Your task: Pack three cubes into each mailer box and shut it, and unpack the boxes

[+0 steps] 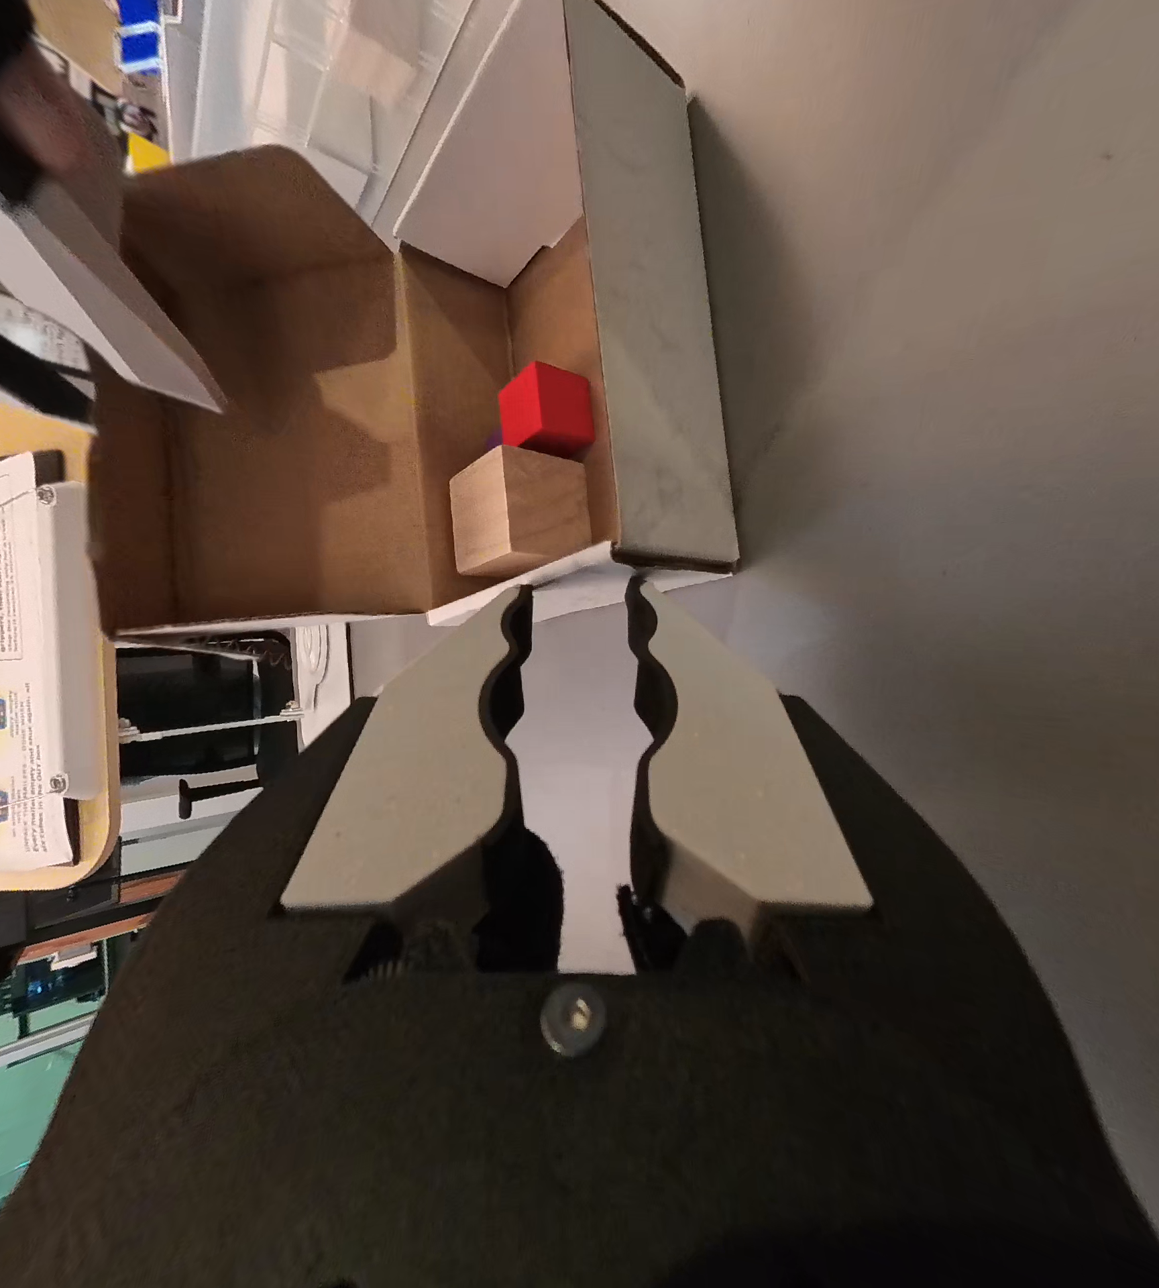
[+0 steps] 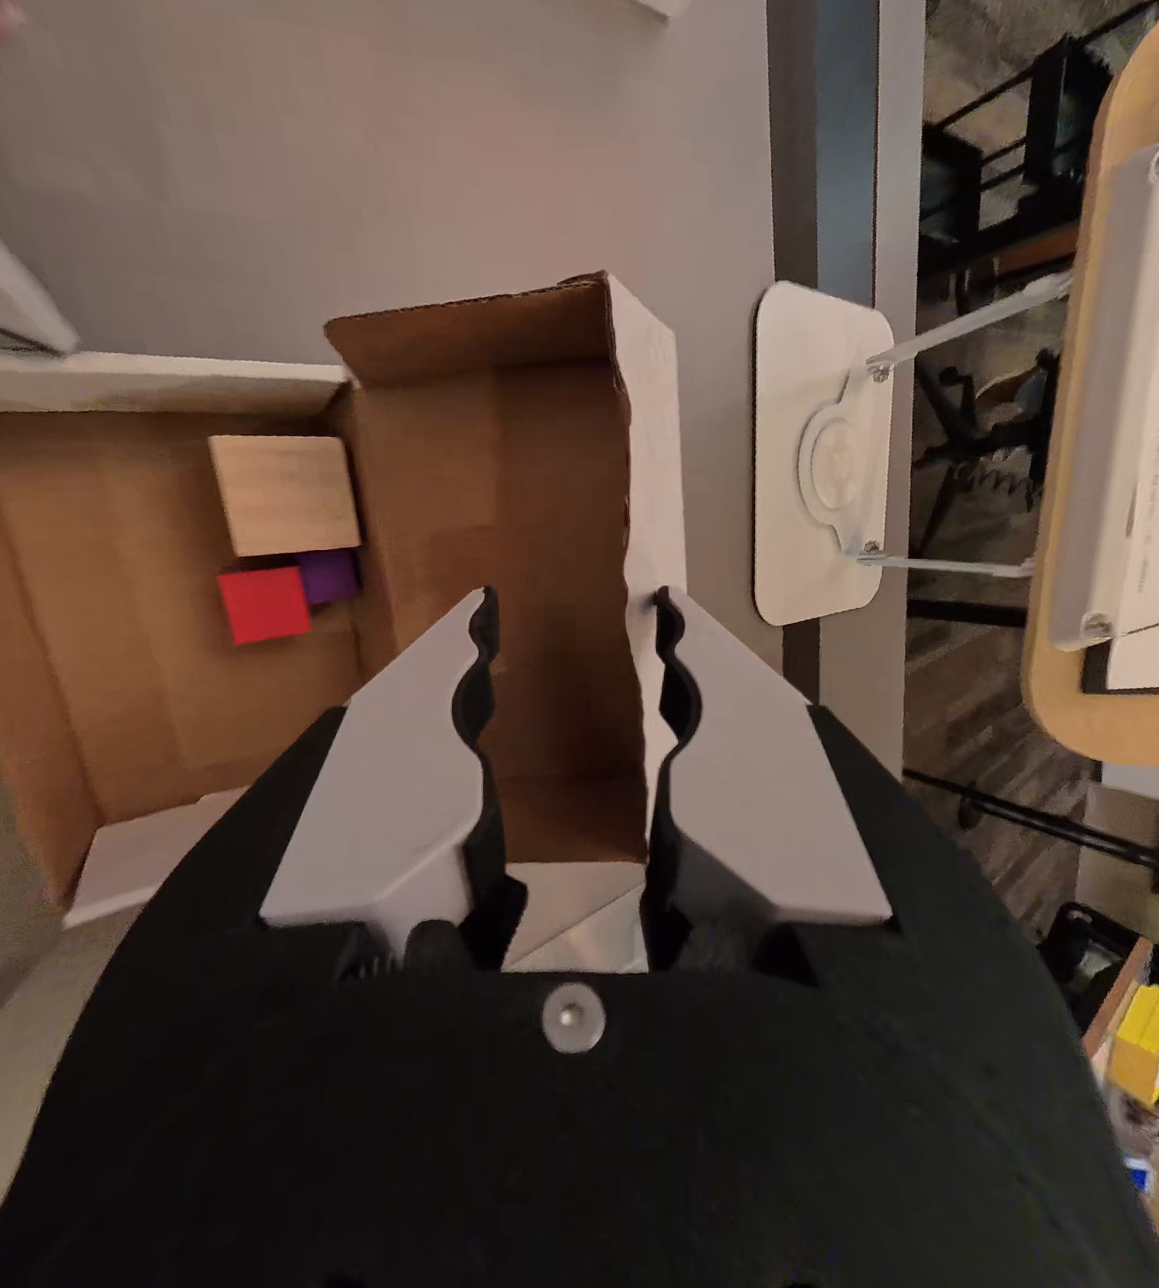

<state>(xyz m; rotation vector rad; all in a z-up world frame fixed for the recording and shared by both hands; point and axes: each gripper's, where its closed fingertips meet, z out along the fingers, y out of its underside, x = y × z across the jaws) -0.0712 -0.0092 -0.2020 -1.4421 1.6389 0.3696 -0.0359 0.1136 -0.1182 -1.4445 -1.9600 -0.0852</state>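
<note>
Cardboard dominates both of our wrist views: an open mailer box (image 1: pixel 326 446), white outside and brown inside, lies on the pale grey surface (image 1: pixel 946 418) with its lid thrown back. In our left wrist view the left gripper (image 1: pixel 580 592) has its jaws parted by a moderate gap, with nothing gripped; the tips sit right at the near edge of the box, at a small white flap (image 1: pixel 563 592), and we cannot tell whether they touch it. Just beyond those tips, inside the tray and against its white side wall, stand a plain light wooden cube (image 1: pixel 517 512) and, right behind it, a glossy red cube (image 1: pixel 547 408); a sliver of purple shows between them. In our right wrist view the right gripper (image 2: pixel 573 603) also has its jaws apart and empty, poised over the brown inner face of the raised lid panel (image 2: pixel 528 488), the right-hand tip close to the panel's white outer edge. To the left of those jaws, in the tray, we see the wooden cube (image 2: pixel 284 495), the red cube (image 2: pixel 263 603) and a small purple cube (image 2: pixel 329 575) clustered together, the purple one tucked between the other two. A white rounded plate on clear stand-offs (image 2: pixel 820 453) sits on the surface beside the box.
</note>
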